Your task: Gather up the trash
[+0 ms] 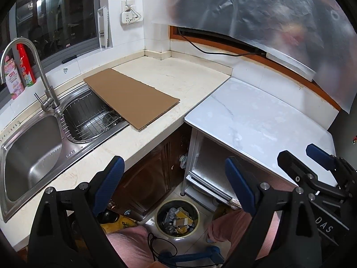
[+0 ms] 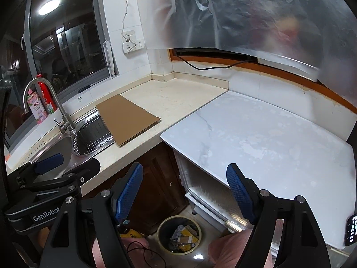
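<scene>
A round trash bin [image 1: 177,217] stands on the floor below the counter, holding several scraps of paper and foil; it also shows in the right wrist view [image 2: 179,234]. My left gripper [image 1: 174,178] is open and empty, held above the bin at the counter's front edge. My right gripper [image 2: 185,187] is open and empty, held above the bin beside the marble top. Each gripper shows in the other's view: the right gripper [image 1: 312,156] at the right edge, the left gripper [image 2: 64,163] at the left edge. A flat brown cardboard sheet [image 1: 131,97] lies on the counter, partly over the sink rack.
A steel double sink [image 1: 33,151] with a tap [image 1: 44,89] and a wire rack [image 1: 93,120] is on the left. A white marble top [image 2: 267,147] stands on the right. Bottles [image 1: 20,71] stand on the windowsill. A dark wooden cabinet door [image 2: 160,189] is under the counter.
</scene>
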`<state>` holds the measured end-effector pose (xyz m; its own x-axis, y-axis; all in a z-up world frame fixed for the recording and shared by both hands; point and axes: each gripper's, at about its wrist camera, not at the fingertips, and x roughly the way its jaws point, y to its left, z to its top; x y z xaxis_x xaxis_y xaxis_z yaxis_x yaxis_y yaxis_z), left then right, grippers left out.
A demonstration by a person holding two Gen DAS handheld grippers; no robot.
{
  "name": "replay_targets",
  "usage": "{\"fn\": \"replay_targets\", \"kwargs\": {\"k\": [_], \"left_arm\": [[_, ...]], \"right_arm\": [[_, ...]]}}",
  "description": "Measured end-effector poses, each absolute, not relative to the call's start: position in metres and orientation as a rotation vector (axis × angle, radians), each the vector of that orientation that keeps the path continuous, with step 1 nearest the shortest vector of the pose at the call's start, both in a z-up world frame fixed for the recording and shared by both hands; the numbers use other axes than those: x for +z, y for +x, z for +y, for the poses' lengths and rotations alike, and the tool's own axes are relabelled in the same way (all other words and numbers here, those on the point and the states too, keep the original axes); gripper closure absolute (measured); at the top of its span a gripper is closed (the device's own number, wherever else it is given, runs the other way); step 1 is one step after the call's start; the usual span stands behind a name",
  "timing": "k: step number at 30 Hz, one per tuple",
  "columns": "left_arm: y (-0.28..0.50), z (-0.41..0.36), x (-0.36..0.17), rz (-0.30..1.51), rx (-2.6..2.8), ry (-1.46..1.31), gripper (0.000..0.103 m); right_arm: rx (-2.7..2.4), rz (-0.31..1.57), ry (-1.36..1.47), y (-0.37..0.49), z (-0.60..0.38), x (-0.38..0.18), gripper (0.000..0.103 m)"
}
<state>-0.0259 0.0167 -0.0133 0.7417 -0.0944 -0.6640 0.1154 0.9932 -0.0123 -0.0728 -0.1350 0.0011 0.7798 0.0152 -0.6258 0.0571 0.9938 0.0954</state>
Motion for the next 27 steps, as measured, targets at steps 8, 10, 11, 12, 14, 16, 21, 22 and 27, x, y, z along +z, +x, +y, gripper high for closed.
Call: {"fn": "replay_targets", "kwargs": {"k": [8,10,11,12,14,16,21,22,27], "left_arm": [[-0.0240,0.0136,-0.0113,0.719,-0.117,0.033,0.013],[-0.0236,0.0128,-0.0105,0.716,-0.117,0.034,0.013],[-0.0230,0.0123,-0.0103,0.715,-0.118,0.035,0.013],[-0.0224,0.0121,-0.0103,0.714,-0.118,0.036,0.013],[-0.0227,0.0115,-0.0092,0.711,-0.120,0.036,0.013],[-0.0230,0.0113,-0.0087,0.708,-0.122,0.034,0.013],[-0.0249,0.0089,-0.0076,0.701,-0.121,0.032,0.013],[-0.0251,0.0084,-0.0072,0.699,-0.120,0.034,0.013],[-0.0262,0.0071,-0.0061,0.694,-0.117,0.042,0.013]], "right_arm": [[-0.030,0.671,0.117,-0.0708,-0.1367,0.0000,0.024],[-0.034,0.667,0.118,-0.0710,-0.1376,0.0004,0.024],[-0.036,0.664,0.119,-0.0709,-0.1375,0.0000,0.024],[-0.038,0.661,0.120,-0.0724,-0.1363,0.0002,0.024],[-0.042,0.656,0.123,-0.0731,-0.1360,-0.0002,0.024],[-0.045,0.653,0.126,-0.0741,-0.1363,0.0007,0.024],[-0.047,0.642,0.127,-0.0761,-0.1368,0.0018,0.024],[-0.047,0.641,0.127,-0.0762,-0.1374,0.0019,0.024],[-0.046,0.638,0.130,-0.0781,-0.1382,0.0013,0.024]]}}
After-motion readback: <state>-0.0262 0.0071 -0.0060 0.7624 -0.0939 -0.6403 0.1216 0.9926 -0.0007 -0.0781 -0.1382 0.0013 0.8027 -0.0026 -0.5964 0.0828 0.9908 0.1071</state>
